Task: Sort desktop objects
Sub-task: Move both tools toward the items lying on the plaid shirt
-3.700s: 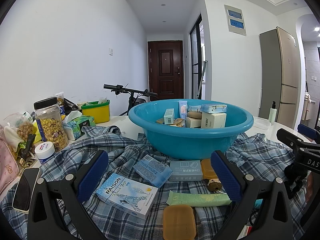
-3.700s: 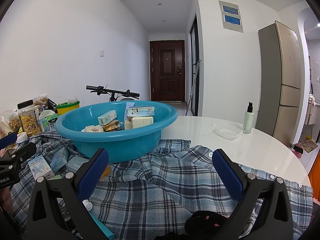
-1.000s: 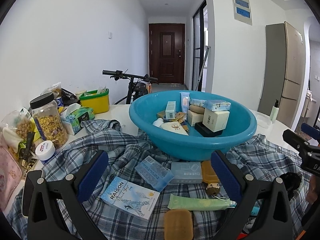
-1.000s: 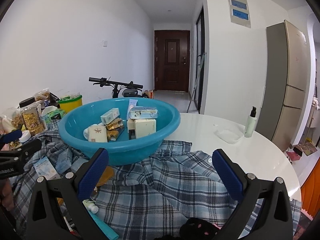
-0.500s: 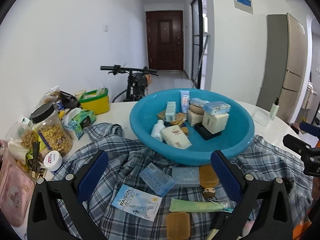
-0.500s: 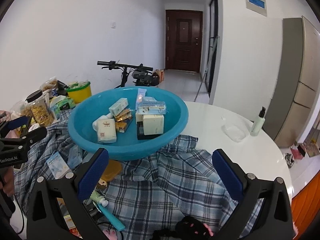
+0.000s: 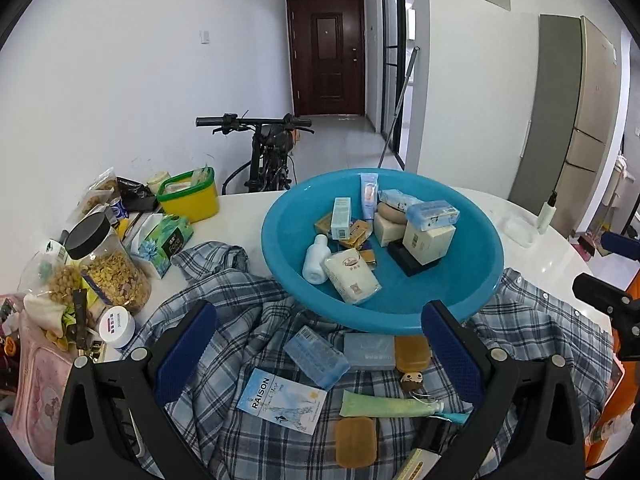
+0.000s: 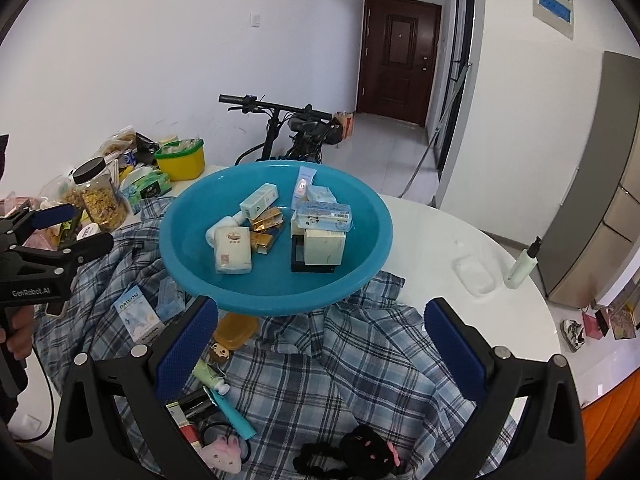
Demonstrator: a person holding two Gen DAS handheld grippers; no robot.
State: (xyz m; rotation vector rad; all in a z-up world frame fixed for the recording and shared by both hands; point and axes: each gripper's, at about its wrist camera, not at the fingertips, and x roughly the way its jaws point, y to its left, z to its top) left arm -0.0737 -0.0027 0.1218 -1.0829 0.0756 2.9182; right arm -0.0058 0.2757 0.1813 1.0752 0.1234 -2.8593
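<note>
Green tube (image 7: 394,405) flat on the plaid shirt (image 7: 248,320), long axis left to right, teal cap end toward the right. Just below and between the spread fingers of the left gripper (image 7: 320,356), nothing pinched. RAISON box (image 7: 282,400) beside it to the left, tilted; amber soap bar (image 7: 355,441) nearer the camera. Blue basin (image 7: 472,280) beyond, atop shirt and white desk (image 8: 460,232), filled with small boxes and a white bottle (image 7: 316,258). Right gripper (image 8: 320,344) likewise spread wide and empty, over the shirt, basin ahead.
</note>
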